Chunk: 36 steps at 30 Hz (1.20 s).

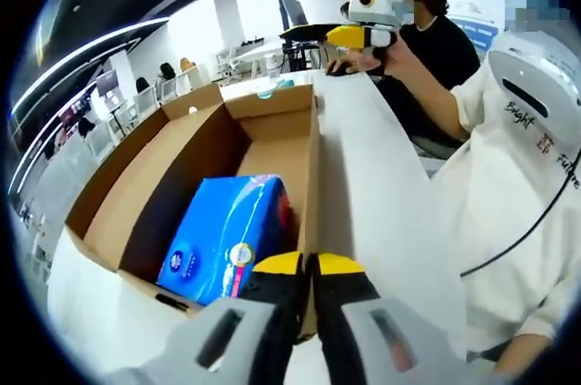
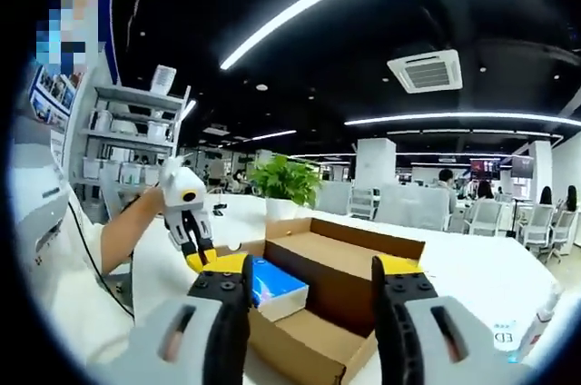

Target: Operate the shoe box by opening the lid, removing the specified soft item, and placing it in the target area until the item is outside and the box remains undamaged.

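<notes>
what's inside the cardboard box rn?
The open brown cardboard box holds one blue plastic-wrapped soft pack at its near end; the far end shows bare cardboard floor. The left claw, shut, covers the pack's near corner, and whatever lies under the pack is hidden.

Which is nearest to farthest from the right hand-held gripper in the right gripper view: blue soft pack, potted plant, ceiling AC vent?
From the right hand-held gripper, jaws apart:
1. Blue soft pack, just beyond the left jaw, inside the open shoe box.
2. Potted plant, past the box's far side, left of centre.
3. Ceiling AC vent, overhead, upper right, farthest.
</notes>
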### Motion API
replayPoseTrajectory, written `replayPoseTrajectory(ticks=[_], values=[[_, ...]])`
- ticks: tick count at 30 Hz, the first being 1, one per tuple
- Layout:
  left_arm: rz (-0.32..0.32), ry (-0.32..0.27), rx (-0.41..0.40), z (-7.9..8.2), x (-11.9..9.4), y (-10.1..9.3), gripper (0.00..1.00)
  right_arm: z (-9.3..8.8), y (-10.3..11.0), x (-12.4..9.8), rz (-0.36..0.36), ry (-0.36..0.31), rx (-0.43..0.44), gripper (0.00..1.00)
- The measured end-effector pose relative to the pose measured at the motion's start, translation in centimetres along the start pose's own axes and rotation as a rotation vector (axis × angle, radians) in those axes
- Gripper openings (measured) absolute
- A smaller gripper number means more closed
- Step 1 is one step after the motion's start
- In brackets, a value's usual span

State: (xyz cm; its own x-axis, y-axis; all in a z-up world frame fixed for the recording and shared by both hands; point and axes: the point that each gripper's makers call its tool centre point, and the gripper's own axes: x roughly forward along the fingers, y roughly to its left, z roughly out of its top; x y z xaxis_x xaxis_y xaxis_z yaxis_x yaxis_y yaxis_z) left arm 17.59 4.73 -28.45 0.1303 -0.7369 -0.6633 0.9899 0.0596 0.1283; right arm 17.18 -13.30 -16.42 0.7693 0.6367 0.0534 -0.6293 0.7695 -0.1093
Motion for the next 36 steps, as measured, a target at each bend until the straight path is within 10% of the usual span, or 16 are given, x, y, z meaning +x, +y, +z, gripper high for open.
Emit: replayPoseTrajectory(ticks=[9, 36], values=[[0.001, 0.000, -0.005, 0.0, 0.0, -0.1, 0.04, -1.7, -2.8, 0.9, -0.014, 0.121, -0.013, 0.51], [-0.012, 0.003, -0.022, 0.0, -0.1, -0.1, 0.03, -1.4, -0.6, 2.9, 0.056, 0.145, -0.067, 0.50]])
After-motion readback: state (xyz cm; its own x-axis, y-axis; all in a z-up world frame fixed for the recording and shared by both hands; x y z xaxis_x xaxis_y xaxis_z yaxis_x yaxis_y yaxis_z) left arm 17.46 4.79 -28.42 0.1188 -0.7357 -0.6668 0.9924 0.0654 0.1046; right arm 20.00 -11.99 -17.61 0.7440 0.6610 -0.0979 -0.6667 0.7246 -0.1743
